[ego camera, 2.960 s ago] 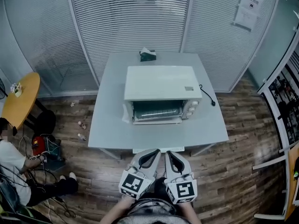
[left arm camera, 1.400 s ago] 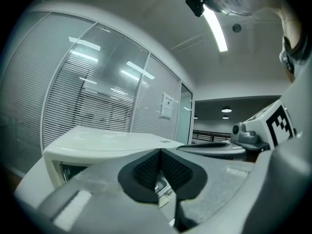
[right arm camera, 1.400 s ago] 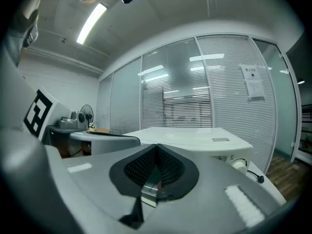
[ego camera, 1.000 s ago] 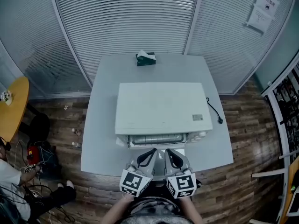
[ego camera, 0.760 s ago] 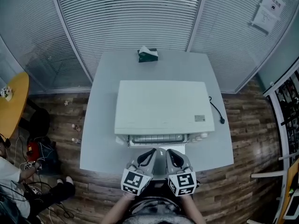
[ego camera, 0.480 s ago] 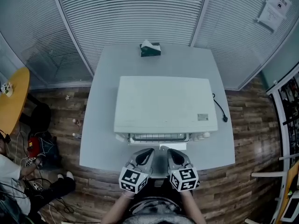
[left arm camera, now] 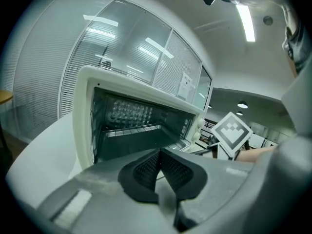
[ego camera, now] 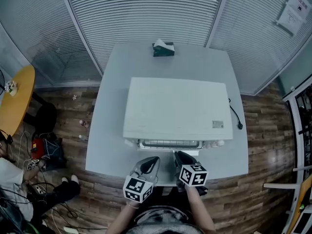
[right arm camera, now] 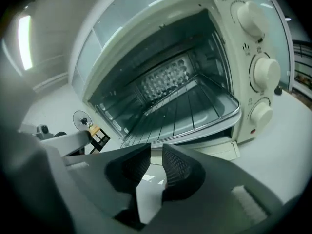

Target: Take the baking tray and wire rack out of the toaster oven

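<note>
Left gripper (left arm camera: 159, 154): jaws together, empty.
Right gripper (right arm camera: 156, 151): jaws just opening, nothing between.
Wire rack (right arm camera: 181, 112): just ahead of the right jaws; they should widen and approach level.

The right hand-held gripper (right arm camera: 156, 156) fills the lower frame, its jaws a little apart after just opening, with nothing between them. Beyond them the toaster oven (right arm camera: 122, 30) gapes open across the centre, the wire rack (right arm camera: 190, 108) lying inside. Three pale knobs (right arm camera: 265, 72) run down its right side. The oven stands on the pale bench (right arm camera: 290, 150).
</note>
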Action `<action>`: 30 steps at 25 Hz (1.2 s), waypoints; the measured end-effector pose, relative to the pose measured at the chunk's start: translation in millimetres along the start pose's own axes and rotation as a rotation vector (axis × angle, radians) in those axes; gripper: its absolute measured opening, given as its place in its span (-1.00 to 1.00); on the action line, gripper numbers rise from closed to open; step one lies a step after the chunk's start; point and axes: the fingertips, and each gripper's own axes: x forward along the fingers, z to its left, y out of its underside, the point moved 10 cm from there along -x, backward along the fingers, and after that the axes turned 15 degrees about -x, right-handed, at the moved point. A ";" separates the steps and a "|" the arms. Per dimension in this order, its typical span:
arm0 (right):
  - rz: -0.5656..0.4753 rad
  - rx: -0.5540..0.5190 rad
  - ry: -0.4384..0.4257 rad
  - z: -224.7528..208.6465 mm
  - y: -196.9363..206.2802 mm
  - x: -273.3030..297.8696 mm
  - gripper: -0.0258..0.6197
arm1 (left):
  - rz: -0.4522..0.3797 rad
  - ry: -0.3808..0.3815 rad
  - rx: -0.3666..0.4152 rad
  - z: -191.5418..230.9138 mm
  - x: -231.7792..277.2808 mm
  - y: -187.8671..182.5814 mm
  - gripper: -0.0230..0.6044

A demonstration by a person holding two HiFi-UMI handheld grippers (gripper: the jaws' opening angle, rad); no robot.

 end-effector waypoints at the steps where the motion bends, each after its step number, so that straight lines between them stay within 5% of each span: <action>1: 0.007 0.033 -0.006 -2.0 1.6 2.5 -0.69 | 0.000 -0.002 -0.005 2.2 -1.1 0.3 -0.92; 8: -0.015 0.311 -0.075 -11.4 9.0 7.5 -0.60 | 0.009 -0.021 -0.047 16.4 -5.6 3.9 -0.92; 20: -0.123 0.407 -0.151 -16.6 10.5 8.1 -0.79 | 0.027 -0.043 -0.101 27.7 -5.9 15.5 -0.92; 22: -0.135 0.429 -0.168 -14.0 11.7 4.8 -0.80 | 0.048 -0.050 -0.117 30.8 -5.7 19.4 -0.72; 30: -0.165 0.495 -0.202 -7.3 16.6 -8.2 -0.83 | 0.005 -0.082 -0.486 63.0 -6.8 48.4 -0.13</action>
